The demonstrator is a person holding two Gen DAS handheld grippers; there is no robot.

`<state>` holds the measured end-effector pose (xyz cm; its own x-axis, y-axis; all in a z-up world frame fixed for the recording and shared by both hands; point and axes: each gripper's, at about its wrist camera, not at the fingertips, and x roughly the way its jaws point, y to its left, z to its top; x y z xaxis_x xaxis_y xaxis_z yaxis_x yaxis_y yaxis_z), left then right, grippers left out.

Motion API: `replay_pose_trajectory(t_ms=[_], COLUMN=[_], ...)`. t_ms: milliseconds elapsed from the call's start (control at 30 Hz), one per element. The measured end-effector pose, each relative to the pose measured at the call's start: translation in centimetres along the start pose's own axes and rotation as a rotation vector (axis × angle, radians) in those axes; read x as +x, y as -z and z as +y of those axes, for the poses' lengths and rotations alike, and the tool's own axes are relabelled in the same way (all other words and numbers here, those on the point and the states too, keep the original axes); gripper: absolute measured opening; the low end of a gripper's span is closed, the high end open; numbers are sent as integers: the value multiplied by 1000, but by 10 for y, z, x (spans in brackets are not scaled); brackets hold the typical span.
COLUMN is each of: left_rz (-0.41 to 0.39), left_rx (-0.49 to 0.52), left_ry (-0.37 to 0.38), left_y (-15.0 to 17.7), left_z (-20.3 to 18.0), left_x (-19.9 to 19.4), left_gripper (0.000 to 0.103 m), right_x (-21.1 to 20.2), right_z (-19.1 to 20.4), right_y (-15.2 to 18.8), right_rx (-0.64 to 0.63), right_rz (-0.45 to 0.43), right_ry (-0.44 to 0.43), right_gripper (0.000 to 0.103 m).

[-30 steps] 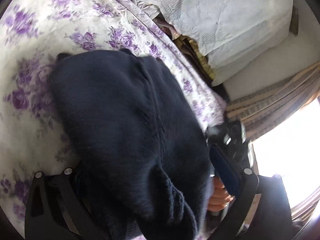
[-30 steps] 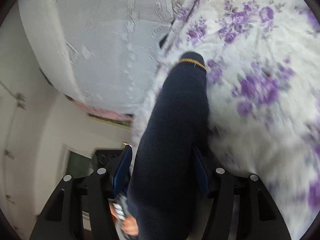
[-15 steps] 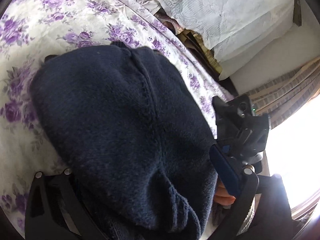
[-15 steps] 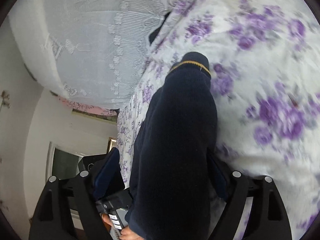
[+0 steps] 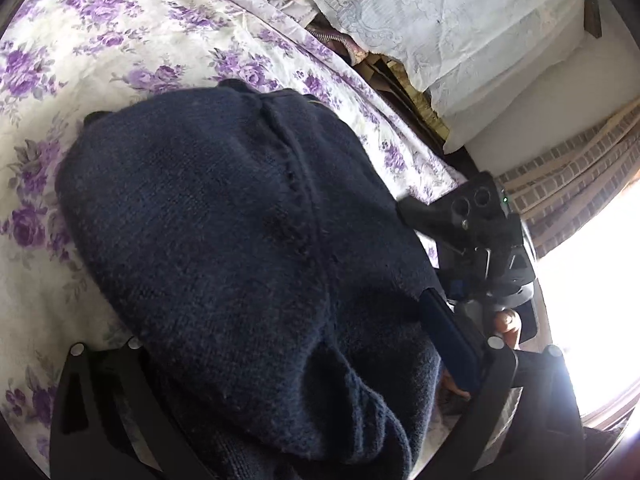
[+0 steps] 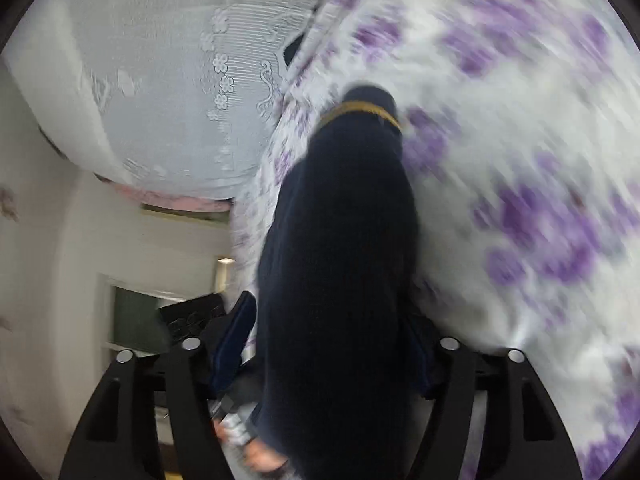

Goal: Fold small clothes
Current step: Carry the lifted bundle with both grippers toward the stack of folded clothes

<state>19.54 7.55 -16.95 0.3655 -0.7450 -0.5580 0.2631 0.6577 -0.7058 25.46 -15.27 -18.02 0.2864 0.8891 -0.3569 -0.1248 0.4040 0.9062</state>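
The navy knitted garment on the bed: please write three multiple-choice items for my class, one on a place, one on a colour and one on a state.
1. Where does the navy knitted garment lie?
A. On a wooden floor
B. On a flowered bedspread
C. On a chair seat

2. What colour is the narrow band near the garment's far end in the right wrist view?
A. Yellow
B. Red
C. Green

3. How do the jaws of the right gripper stand?
A. Shut on nothing
B. Shut on a pillow
C. Wide apart, with the garment between them

Answers:
1 B: purple flowers on white cloth show all round the garment.
2 A: a thin yellow stripe crosses the dark knit.
3 C: the jaws have just been opening, and bedspread shows in the gap between one pad and the knit.
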Motion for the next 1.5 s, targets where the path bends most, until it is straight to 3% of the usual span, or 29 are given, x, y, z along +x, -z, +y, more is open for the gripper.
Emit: replay_pose_trajectory(t_ms=[33,100,167,233,400,667,933,1167,1500], left_rz=[-2,-14,-31,-51,-82,-100,-87,-115,-192], left_rx=[-2,-2,-5,-4,18,72,116,82,72], left_ry=[4,-4,-10,-12,-25,-63,-139,-130,-159], left_y=[0,0,-1,1,5,26,79,124,181], left_z=[1,-1,-3,-3,-10,-35,-63,-72,-97], left_x=[-1,0,0,-6,-14,-30,-51,-85,-151], left_gripper=[98,98,96,90,86,87,91,92,95], right_x=[2,0,-8,-12,-13,-30,-42,-46,-42], right_z=[7,9,4,3,26,39,47,66,122], right_y=[2,9,15,19,28,60,114,160,220], right_rx=[-43,-100,-91,-108,-206,-215,-218,-263,-367], right_rz=[-10,-28,-75,-104,-141,-137,-79,-24,46], right_ry=[3,23,88,92,152,155,147,136,95], right_gripper=[93,88,56,55,55,58,60,61,63])
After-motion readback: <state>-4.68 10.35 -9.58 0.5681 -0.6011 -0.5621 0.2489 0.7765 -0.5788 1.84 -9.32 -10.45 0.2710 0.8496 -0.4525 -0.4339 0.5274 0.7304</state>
